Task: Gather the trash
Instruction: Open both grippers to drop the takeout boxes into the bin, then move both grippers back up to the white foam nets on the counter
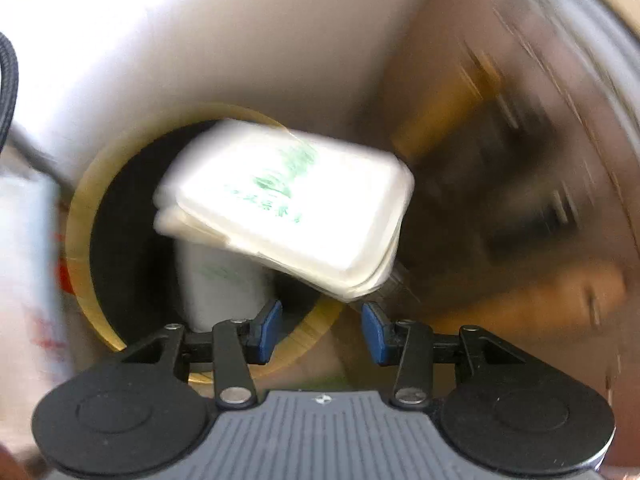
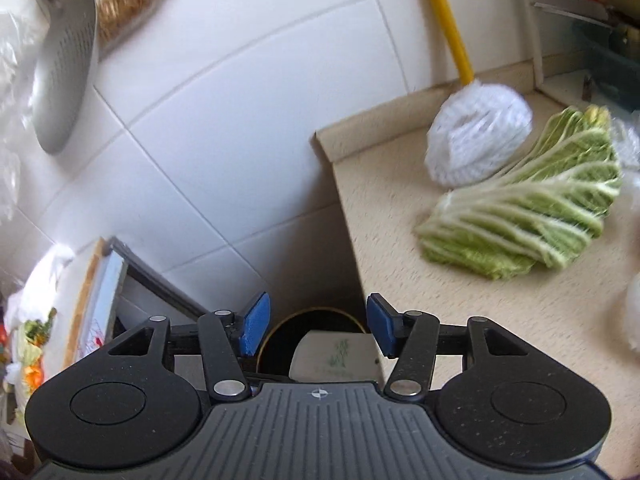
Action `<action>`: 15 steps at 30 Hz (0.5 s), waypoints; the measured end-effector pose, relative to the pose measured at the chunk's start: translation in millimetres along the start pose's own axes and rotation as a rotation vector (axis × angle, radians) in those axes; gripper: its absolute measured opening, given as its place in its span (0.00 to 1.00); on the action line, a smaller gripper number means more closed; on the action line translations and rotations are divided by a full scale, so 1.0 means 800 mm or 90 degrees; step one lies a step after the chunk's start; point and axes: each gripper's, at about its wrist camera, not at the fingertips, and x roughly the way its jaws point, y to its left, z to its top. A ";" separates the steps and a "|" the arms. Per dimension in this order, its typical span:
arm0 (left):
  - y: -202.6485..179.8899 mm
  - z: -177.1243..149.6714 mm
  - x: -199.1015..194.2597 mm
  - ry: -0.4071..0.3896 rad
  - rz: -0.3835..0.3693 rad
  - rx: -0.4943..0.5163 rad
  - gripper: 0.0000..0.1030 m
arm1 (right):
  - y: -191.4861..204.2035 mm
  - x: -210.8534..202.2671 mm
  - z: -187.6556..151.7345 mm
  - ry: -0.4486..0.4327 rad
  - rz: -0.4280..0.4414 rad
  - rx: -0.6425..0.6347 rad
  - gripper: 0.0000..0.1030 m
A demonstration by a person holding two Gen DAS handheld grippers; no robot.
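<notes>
The drop step looks in hand: the left gripper [image 1: 322,326] has its jaws wide and empty, the white foam box [image 1: 292,204] (blurred) just ahead of them over the bin [image 1: 80,216]. Next likely calls for fetching more trash. Only the right gripper [image 2: 318,326], jaws wide too, shows the worktop [image 2: 384,240] with cabbage [image 2: 524,216] beyond its right jaw

We see a white foam box [image 1: 292,204] printed with green marks, a black bin [image 1: 120,240] rimmed in yellow, blue pads [image 2: 256,324], a speckled beige table [image 2: 400,240], and pale-veined green cabbage [image 2: 528,216].
</notes>
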 end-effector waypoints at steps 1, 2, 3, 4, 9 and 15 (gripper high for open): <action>0.005 0.008 -0.014 -0.016 0.010 -0.010 0.39 | -0.006 -0.005 0.003 -0.011 0.002 0.003 0.63; 0.008 0.014 -0.028 -0.029 0.015 -0.017 0.40 | -0.010 -0.013 0.006 -0.019 0.004 0.004 0.63; 0.009 0.018 -0.043 -0.039 0.019 -0.020 0.40 | -0.014 -0.018 0.008 -0.025 0.008 0.006 0.63; 0.007 0.021 -0.058 -0.046 0.019 -0.021 0.40 | -0.018 -0.019 0.009 -0.032 0.009 0.011 0.63; -0.033 0.029 -0.132 -0.093 0.003 0.038 0.40 | -0.046 -0.033 0.010 -0.060 0.018 0.038 0.63; -0.106 0.040 -0.227 -0.177 -0.032 0.156 0.49 | -0.087 -0.082 0.005 -0.109 -0.030 0.060 0.65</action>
